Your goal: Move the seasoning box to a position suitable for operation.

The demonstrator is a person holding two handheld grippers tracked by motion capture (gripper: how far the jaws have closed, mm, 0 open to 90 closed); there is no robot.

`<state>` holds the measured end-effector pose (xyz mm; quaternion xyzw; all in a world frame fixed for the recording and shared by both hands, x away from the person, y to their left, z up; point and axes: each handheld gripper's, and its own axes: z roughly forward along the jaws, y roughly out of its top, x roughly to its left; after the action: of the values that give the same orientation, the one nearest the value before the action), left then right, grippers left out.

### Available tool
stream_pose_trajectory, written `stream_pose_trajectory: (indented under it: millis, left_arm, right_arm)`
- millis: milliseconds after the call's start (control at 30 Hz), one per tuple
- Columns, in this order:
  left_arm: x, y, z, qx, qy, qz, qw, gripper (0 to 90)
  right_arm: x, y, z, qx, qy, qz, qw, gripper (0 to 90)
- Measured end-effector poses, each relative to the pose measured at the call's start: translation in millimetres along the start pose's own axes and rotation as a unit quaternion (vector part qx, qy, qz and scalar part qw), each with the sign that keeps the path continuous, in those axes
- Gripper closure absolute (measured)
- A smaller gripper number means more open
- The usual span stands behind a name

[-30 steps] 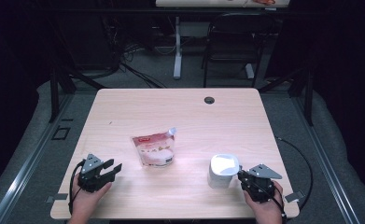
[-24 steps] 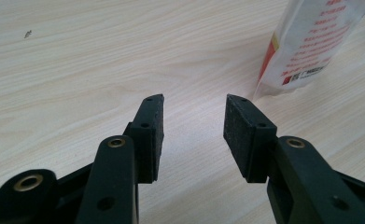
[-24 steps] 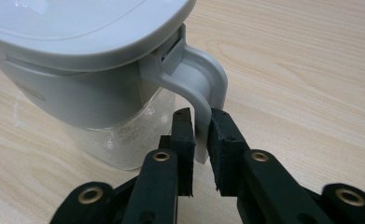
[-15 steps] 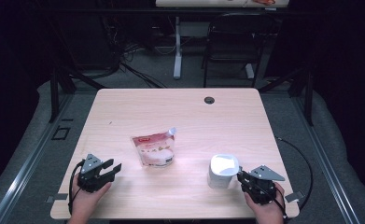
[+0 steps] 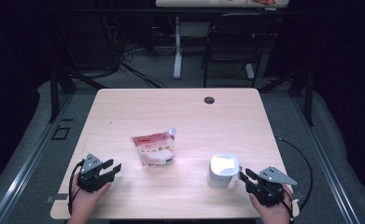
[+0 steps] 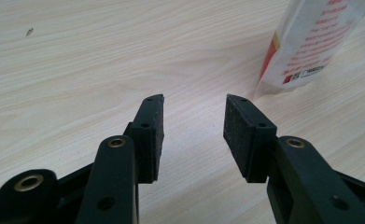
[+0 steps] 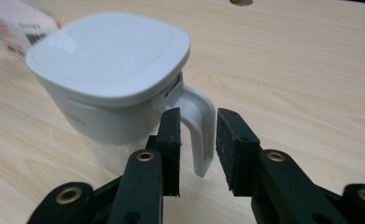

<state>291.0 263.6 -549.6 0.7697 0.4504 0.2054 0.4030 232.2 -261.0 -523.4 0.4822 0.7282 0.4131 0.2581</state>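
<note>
While our left gripper (image 5: 106, 169) rests near the front left corner of the table (image 5: 180, 112), its jaws stand parted with nothing but bare wood between them; in the left gripper view the pads (image 6: 153, 130) frame empty tabletop. Just ahead and to the right of it lies the white pouch (image 5: 154, 149) with its red label and corner spout, flat on the wood and well clear of that gripper.

Moving right, we come to the white lidded jug (image 5: 223, 171), standing upright near the front edge with its lid on. Its handle (image 7: 200, 135) points back toward our right gripper (image 5: 243, 176), and in the right gripper view the jaws sit on either side of that handle, partly open, the left pad close to it or just touching, the right pad with a narrow gap; we judge the grip is not yet closed.

To do this step well, we should keep the gripper level and push in slightly so the pads cover the handle's straight middle rather than its lower tip. Then we close squarely and firmly, since a lidded jug may carry weight and could swing or tip if pinched off-centre. Our left gripper can wait until the jug is secure.
</note>
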Motion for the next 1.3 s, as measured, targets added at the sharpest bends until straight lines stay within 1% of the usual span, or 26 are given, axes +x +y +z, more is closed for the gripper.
stream_pose_trajectory:
  millis: [33, 133, 167, 233, 267, 333, 367, 400, 467, 533, 567, 600, 633, 733, 800, 833, 900, 967, 1100, 1300]
  left_arm:
    - [0.1, 0.1, 0.3, 0.001, -0.001, 0.001, 1.0, 58.2]
    - [-0.6, -0.1, 1.3, 0.002, 0.0, -0.001, 1.0, 58.2]
    - [-0.7, -0.2, 1.5, 0.003, 0.0, -0.001, 1.0, 58.3]
    - [-1.4, -0.3, 1.7, 0.004, -0.001, -0.001, 1.0, 58.4]
    - [-1.6, -0.2, 1.7, 0.004, -0.001, 0.0, 1.0, 58.5]
    - [-1.8, -0.3, 1.6, 0.004, -0.001, 0.0, 1.0, 58.4]
    - [-1.6, -0.5, 1.8, 0.005, 0.0, 0.0, 1.0, 58.5]
    - [-1.5, -0.7, 1.8, 0.006, 0.0, 0.0, 1.0, 58.4]
    - [-1.4, -1.0, 2.0, 0.006, 0.0, -0.001, 1.0, 58.4]
    - [-1.4, -1.1, 1.9, 0.007, 0.001, -0.002, 1.0, 58.5]
    - [-1.6, -1.3, 1.9, 0.006, 0.001, -0.005, 1.0, 58.4]
    - [-1.5, -1.3, 1.9, 0.006, 0.001, -0.005, 1.0, 58.4]
    - [-1.5, -1.3, 1.9, 0.006, 0.001, -0.005, 1.0, 58.4]
    - [-1.5, -1.3, 2.3, 0.007, 0.001, -0.001, 1.0, 58.4]
    - [-2.0, -1.2, 2.4, 0.007, 0.0, -0.001, 1.0, 58.4]
    - [-2.0, -1.1, 2.4, 0.007, 0.0, 0.001, 1.0, 58.4]
    - [-2.3, -1.2, 2.3, 0.007, 0.0, 0.001, 1.0, 58.4]
    - [-2.4, -1.3, 2.4, 0.007, -0.001, 0.001, 1.0, 58.4]
    - [-2.7, -1.5, 2.6, 0.007, -0.001, -0.001, 1.0, 58.4]
    - [-2.7, -1.5, 2.4, 0.006, -0.001, 0.0, 1.0, 58.4]
  right_arm:
    - [-3.4, 3.4, -2.9, -0.006, 0.005, 0.005, 1.0, 69.7]
    - [-6.5, 5.1, -3.0, 0.0, 0.008, 0.009, 0.9999, 69.7]
    - [-8.2, 6.1, -2.6, 0.001, 0.014, 0.016, 0.9998, 69.4]
    - [-10.8, 8.9, -2.2, 0.008, 0.019, 0.016, 0.9996, 69.8]
    - [-12.5, 13.1, -3.5, 0.01, 0.019, 0.015, 0.9997, 70.2]
    - [-13.3, 15.7, -4.6, 0.009, 0.016, 0.014, 0.9997, 70.5]
    - [-14.4, 18.3, -5.2, 0.007, 0.019, 0.015, 0.9997, 71.0]
    - [-15.7, 22.1, -6.3, 0.013, 0.024, 0.017, 0.9995, 71.5]
    - [-16.8, 25.7, -6.1, 0.016, 0.025, 0.015, 0.9994, 72.2]
    - [-18.1, 29.8, -5.8, 0.031, 0.036, 0.015, 0.9988, 73.3]
    - [-18.5, 31.2, -5.4, 0.034, 0.039, 0.014, 0.9986, 73.5]
    - [-19.0, 33.5, -4.7, 0.042, 0.048, 0.013, 0.9979, 74.6]
    - [-18.9, 36.8, -4.5, 0.048, 0.05, 0.006, 0.9976, 75.6]
    - [-18.9, 41.0, -4.8, 0.056, 0.051, -0.001, 0.9971, 77.8]
    - [-19.9, 46.0, -4.7, 0.062, 0.061, -0.004, 0.9962, 81.2]
    - [-20.0, 47.9, -4.6, 0.064, 0.064, -0.001, 0.9959, 83.0]
    - [-20.1, 51.2, -4.1, 0.073, 0.067, -0.001, 0.9951, 86.1]
    - [-19.1, 56.1, -2.9, 0.084, 0.071, -0.01, 0.9939, 90.0]
    - [-16.4, 60.7, -1.6, 0.088, 0.077, -0.018, 0.993, 90.0]
    - [-12.3, 66.8, 0.9, 0.089, 0.083, -0.02, 0.9924, 90.0]
